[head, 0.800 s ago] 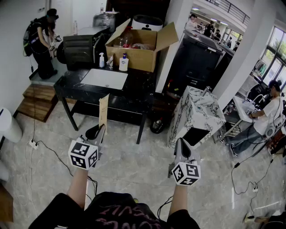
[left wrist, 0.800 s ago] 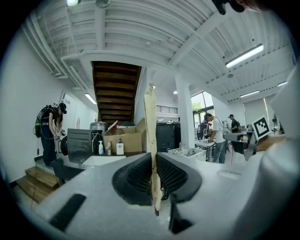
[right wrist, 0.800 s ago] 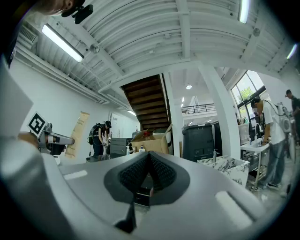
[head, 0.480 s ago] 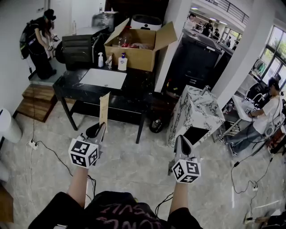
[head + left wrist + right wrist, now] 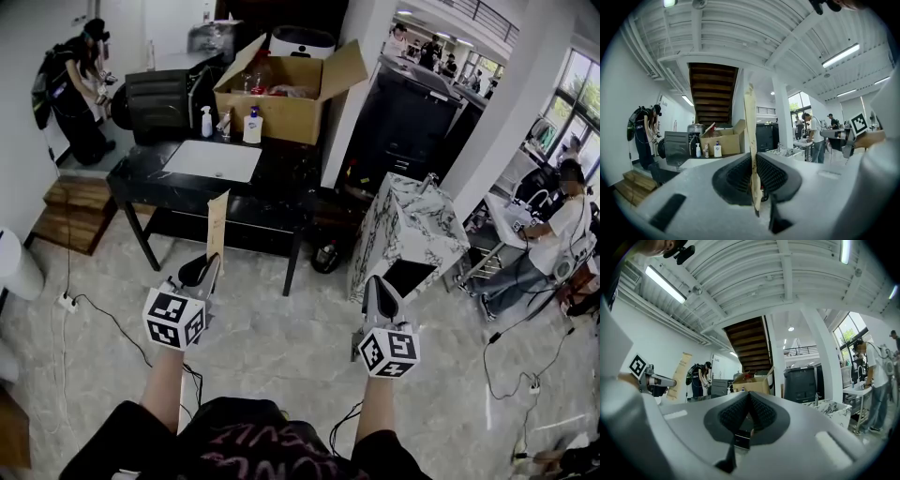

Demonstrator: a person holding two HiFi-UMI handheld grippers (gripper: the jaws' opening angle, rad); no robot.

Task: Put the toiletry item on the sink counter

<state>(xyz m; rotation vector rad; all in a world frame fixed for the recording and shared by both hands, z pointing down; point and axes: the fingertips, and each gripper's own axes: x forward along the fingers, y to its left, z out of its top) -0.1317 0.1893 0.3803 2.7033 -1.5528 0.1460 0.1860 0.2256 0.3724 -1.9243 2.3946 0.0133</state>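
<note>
My left gripper (image 5: 202, 274) is closed on the toiletry packet (image 5: 217, 228), a flat tan sachet. In the left gripper view the two ribbed pads (image 5: 773, 174) press against both faces of the packet, which stands upright and edge-on between them and reaches well above the jaw tips. My right gripper (image 5: 379, 298) carries nothing: in the right gripper view its pads (image 5: 761, 412) meet at the tips with no object between them. The reference landmark is the sink counter (image 5: 281, 180), a black table with a white basin (image 5: 202, 159) set into its left half. Both grippers are held over the pale floor on the near side of the sink counter and well apart from it. The left gripper sits in line with the counter's middle and the right gripper sits off the counter's right end. The packet is therefore in the air, short of the counter, and touches only my left pads. At the back edge of the sink counter, behind the basin, stand a spray bottle (image 5: 205, 122) and a pump bottle (image 5: 252, 126). An open cardboard box (image 5: 286, 98) rests on the back right part of the counter. A marbled cabinet (image 5: 409, 234) stands to the right of the counter. A person (image 5: 71, 89) stands beyond its left end.
</note>
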